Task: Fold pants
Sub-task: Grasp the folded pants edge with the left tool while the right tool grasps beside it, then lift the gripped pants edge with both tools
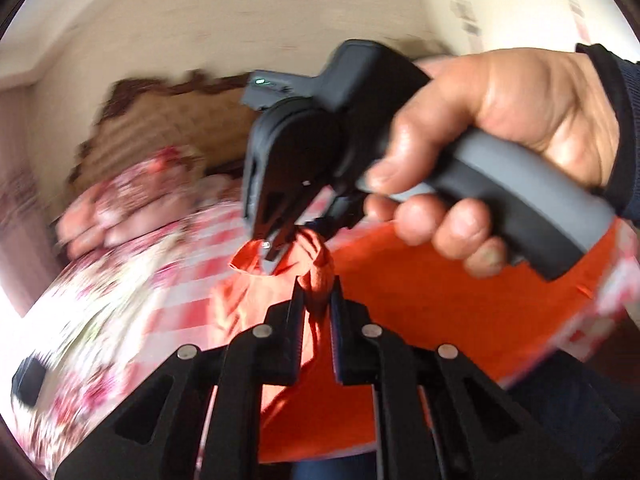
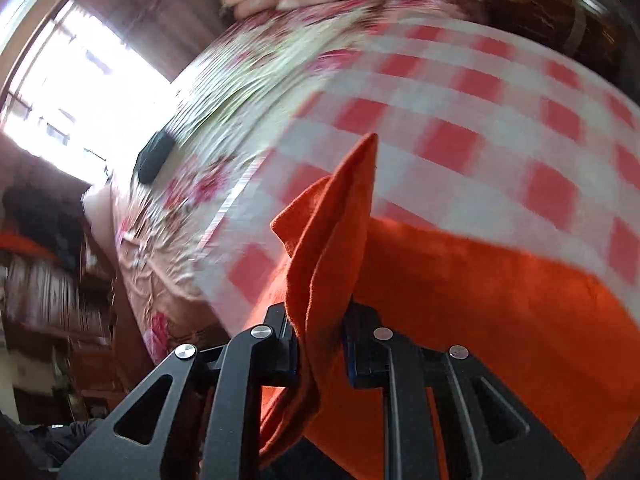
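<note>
The orange pants lie partly on a red-and-white checked cloth over a bed. My left gripper is shut on a bunched edge of the pants. In the left wrist view the right gripper, held in a bare hand, is just ahead and is shut on another orange edge. In the right wrist view the right gripper pinches a fold of the pants, which sticks up in a point above the checked cloth. Both views are motion-blurred.
A floral bedspread covers the bed beyond the checked cloth, with pillows at the wooden headboard. A dark small object lies on the bedspread. A bright window and shelves stand to the left.
</note>
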A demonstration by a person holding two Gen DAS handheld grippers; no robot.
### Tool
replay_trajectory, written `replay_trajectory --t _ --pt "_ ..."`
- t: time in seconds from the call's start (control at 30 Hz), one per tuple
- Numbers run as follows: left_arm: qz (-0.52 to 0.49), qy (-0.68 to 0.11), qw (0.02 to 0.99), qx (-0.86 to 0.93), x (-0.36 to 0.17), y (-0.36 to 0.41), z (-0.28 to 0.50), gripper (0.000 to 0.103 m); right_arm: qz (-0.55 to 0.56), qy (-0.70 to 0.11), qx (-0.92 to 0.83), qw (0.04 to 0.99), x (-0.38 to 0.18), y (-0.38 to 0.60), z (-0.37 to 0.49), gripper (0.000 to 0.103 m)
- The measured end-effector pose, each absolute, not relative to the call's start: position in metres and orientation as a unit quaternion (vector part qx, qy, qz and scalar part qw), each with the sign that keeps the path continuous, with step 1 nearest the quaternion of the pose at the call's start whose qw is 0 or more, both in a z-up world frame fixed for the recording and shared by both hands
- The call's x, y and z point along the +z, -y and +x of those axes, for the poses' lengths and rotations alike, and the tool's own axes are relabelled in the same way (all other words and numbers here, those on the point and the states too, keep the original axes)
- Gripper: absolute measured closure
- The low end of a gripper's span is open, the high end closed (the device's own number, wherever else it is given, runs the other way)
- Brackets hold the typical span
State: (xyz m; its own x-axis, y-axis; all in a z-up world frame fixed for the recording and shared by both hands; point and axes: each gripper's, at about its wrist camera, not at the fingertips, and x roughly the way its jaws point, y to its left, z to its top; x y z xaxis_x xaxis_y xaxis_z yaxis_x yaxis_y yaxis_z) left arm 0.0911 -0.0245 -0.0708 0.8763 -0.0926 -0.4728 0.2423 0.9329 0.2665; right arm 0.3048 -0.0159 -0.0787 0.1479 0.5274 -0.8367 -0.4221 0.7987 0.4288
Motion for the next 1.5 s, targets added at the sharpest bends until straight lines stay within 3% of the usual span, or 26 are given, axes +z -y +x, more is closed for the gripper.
replay_trajectory --t 0.1,0.13,0.2,0.27,0.3,0.33,0.5,0.6,0.67,0.7,0.77,0.93,1.37,1.5 --pt "0.196 -0.258 0.938 -0.122 -0.101 0.063 0.095 0.092 0.11 -0.579 0.278 0.759 -0.117 0.073 0.3 0.085" --pt "0.207 -0.267 0.933 -0.127 -0.11 0.07 0.095 0.092 0.134 -0.581 0.27 0.756 -0.131 0.089 0.299 0.077" --pt "0.231 -0.275 0.924 -0.13 -0.124 0.079 0.094 0.092 0.169 -0.575 0.279 0.751 -0.143 0.104 0.297 0.073" --pt "0.243 -0.278 0.921 -0.127 -0.13 0.085 0.092 0.092 0.192 -0.561 0.301 0.747 -0.143 0.109 0.296 0.048" --pt "0.247 -0.28 0.919 -0.124 -0.131 0.087 0.092 0.092 0.192 -0.549 0.307 0.753 -0.139 0.107 0.296 0.025" --pt "0.253 -0.28 0.918 -0.12 -0.131 0.096 0.092 0.092 0.174 -0.543 0.303 0.763 -0.134 0.103 0.294 0.014" --pt "0.272 -0.282 0.913 -0.116 -0.14 0.111 0.093 0.092 0.105 -0.545 0.291 0.779 -0.128 0.086 0.291 0.015" --pt "0.277 -0.283 0.911 -0.116 -0.14 0.11 0.093 0.092 0.094 -0.545 0.273 0.787 -0.131 0.087 0.293 0.037" --pt "0.281 -0.282 0.91 -0.115 -0.14 0.112 0.093 0.092 0.115 -0.548 0.271 0.783 -0.135 0.093 0.297 0.06" --pt "0.283 -0.282 0.909 -0.115 -0.141 0.114 0.093 0.092 0.12 -0.549 0.273 0.781 -0.137 0.095 0.299 0.081" --pt "0.287 -0.278 0.91 -0.11 -0.138 0.114 0.094 0.092 0.132 -0.548 0.275 0.779 -0.14 0.107 0.301 0.089" --pt "0.274 -0.264 0.917 -0.118 -0.116 0.127 0.093 0.092 0.149 -0.509 0.265 0.806 -0.115 0.127 0.296 0.091" --pt "0.292 -0.285 0.903 -0.137 -0.14 0.14 0.097 0.092 0.13 -0.53 0.24 0.803 -0.14 0.135 0.287 0.09" --pt "0.296 -0.299 0.895 -0.147 -0.147 0.144 0.096 0.09 0.121 -0.53 0.237 0.805 -0.142 0.136 0.288 0.086"
